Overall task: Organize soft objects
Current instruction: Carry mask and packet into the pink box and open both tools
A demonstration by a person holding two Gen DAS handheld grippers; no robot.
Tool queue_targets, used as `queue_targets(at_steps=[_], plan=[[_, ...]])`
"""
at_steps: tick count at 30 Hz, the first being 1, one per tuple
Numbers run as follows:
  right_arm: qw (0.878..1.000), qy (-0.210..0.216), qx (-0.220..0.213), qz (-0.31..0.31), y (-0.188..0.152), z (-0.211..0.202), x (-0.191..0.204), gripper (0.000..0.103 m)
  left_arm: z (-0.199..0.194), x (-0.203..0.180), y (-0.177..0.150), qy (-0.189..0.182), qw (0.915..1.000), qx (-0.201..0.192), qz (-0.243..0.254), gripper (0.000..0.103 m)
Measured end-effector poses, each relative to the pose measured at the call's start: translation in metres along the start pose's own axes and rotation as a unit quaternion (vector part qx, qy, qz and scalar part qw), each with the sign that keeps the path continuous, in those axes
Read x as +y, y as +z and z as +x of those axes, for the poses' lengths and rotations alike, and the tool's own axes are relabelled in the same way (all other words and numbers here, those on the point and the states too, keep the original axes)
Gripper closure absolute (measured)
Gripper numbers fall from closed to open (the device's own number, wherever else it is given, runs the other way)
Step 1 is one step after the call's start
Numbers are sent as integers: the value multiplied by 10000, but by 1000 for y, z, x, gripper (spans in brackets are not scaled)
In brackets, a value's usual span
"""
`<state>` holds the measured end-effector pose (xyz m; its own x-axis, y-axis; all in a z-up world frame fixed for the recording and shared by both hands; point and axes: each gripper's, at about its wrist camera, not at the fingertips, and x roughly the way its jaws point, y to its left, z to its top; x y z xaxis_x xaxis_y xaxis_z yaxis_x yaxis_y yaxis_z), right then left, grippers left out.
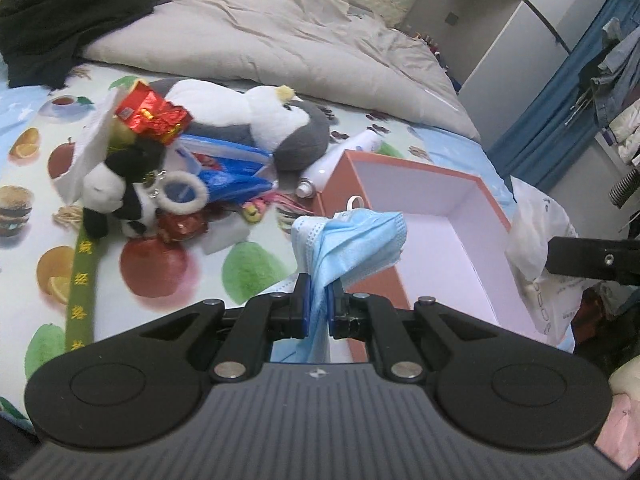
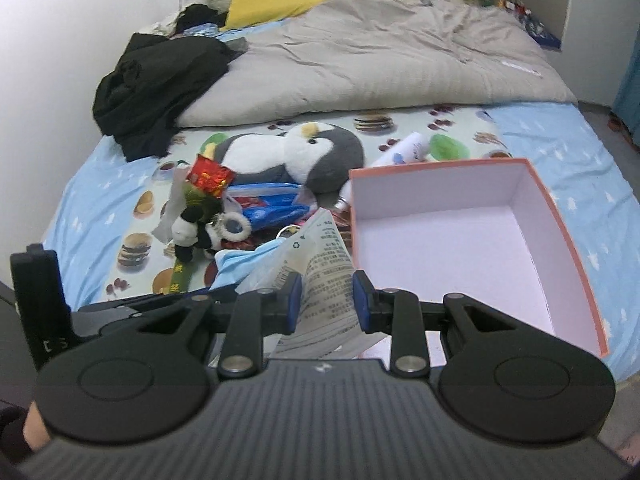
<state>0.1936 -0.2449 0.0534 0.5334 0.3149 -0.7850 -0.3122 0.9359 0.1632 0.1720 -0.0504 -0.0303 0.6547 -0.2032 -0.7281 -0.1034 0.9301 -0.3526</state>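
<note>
The blue face mask point(image 1: 352, 240) hangs bunched from the left hand-held gripper point(image 1: 318, 308), whose jaws are clenched on its lower folds; the loose upper part flops up and to the right, over the near left corner of the open box point(image 1: 420, 184). So the mask's long axis runs roughly along the gripper's own line, and the box's white inside lies just ahead and to the right of it. That is the relation the next move probably turns on: a short carry rightward and forward would put the mask above the box.

The right hand-held gripper point(image 2: 326, 300) grasps a clear printed plastic wrapper point(image 2: 324, 280), its jaws part closed on the crumpled sheet. From its view the box point(image 2: 460, 240) sits directly ahead and slightly right, so this hand looks at least as near to the box as the left.

The two grippers are close together, the left one's body showing at the lower left of the right wrist view, and they could crowd each other over the box.

Left of the box on the bed point(image 1: 24, 120) lies the remaining pile: a penguin plush point(image 1: 288, 124), a panda plush point(image 1: 116, 196), red foil wrapping point(image 1: 154, 114), a blue bag point(image 1: 232, 180) and a white spray bottle point(image 1: 340, 160). Nothing stands between either gripper and the box's opening.
</note>
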Motion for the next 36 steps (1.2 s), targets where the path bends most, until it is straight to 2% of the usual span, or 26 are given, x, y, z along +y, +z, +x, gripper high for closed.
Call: queue_targets(at_steps=[2, 10, 17, 20, 26, 34, 36], plan=[[9999, -90, 17, 72, 1, 2, -11, 72, 6, -8, 3, -7, 10000, 15, 19, 93], [9962, -478, 553, 481, 2, 34, -64, 72, 46, -43, 13, -211, 9994, 236, 117, 93], [9942, -688, 687, 466, 6, 60, -93, 72, 79, -71, 28, -316, 9984, 379, 263, 93], [9910, -770, 915, 605, 5, 76, -115, 72, 93, -86, 38, -350, 9979, 384, 383, 93], [9882, -1001, 865, 768, 4, 103, -151, 72, 131, -110, 49, -396, 9970, 425, 505, 93], [9837, -987, 1156, 958, -7, 157, -176, 70, 181, -119, 44, -398, 9942, 800, 594, 93], [9836, -942, 1215, 946, -8, 163, -177, 70, 186, -122, 45, -359, 9935, 826, 689, 89]])
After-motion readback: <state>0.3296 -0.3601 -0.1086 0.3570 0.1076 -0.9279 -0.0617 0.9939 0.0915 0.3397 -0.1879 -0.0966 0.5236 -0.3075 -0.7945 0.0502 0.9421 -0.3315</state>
